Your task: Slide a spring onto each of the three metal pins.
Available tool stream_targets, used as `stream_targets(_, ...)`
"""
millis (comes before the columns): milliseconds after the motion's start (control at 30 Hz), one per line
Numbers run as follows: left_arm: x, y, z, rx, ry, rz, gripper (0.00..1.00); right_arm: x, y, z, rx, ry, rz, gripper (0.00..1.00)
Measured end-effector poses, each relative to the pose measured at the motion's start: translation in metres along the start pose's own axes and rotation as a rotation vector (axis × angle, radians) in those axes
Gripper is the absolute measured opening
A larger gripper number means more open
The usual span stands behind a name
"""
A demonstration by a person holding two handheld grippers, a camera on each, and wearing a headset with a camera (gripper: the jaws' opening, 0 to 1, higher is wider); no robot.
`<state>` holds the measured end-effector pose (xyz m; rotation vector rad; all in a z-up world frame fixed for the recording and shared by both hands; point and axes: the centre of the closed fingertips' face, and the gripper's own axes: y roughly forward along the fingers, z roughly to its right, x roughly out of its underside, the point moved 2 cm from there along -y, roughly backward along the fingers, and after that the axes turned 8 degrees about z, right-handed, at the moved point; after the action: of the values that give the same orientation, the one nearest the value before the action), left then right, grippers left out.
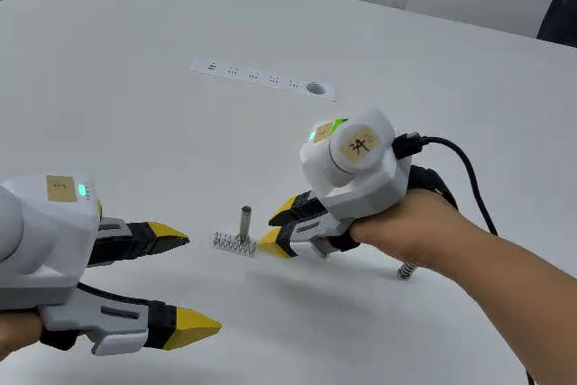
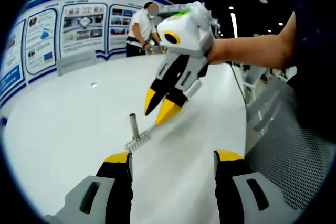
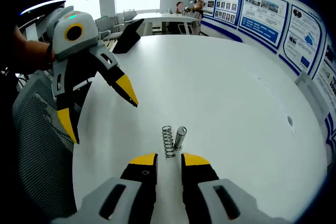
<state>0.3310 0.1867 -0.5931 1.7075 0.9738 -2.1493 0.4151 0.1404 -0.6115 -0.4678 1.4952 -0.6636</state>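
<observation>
White table (image 1: 135, 123): pale, smooth top under all the work; flush socket strip (image 1: 261, 78) set into it farther back.
Metal pin (image 1: 245, 220): standing upright on the table, bare, between the two grippers.
Spring (image 1: 233, 242): lying flat on the table just beside the pin's foot, not on the pin; one end reaching the tips of the right gripper.
Second spring (image 1: 407, 270): lying on the table by the right hand (image 1: 406, 227), partly hidden under it, well apart from the pin.
Right gripper (image 1: 275, 230): gripped in that hand, tilted down toward the lying spring; jaws drawn close with a narrow gap left between them, tips at the spring's near end, not pinching it as far as the right gripper view shows.
Left gripper (image 1: 194, 281): low at the near left, aimed toward the pin and spring; jaws spread wide, holding nothing, yellow tips well apart from both.
</observation>
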Motion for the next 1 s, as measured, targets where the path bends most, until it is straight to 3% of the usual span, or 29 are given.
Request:
stream_targets(433, 0.002, -0.001, -0.002, -0.007, -0.007, -0.003, 0.63, 0.012, 0.027, 0.000, 0.008, 0.029, -0.046, 0.18)
stream_targets(800, 0.004, -0.004, -0.004, -0.013, -0.012, -0.007, 0.62, 0.020, 0.036, -0.001, 0.007, 0.033, -0.069, 0.13)
stream_targets(1000, 0.004, -0.005, -0.005, -0.014, -0.009, -0.008, 0.62, 0.023, 0.031, -0.005, -0.001, 0.024, -0.070, 0.11)
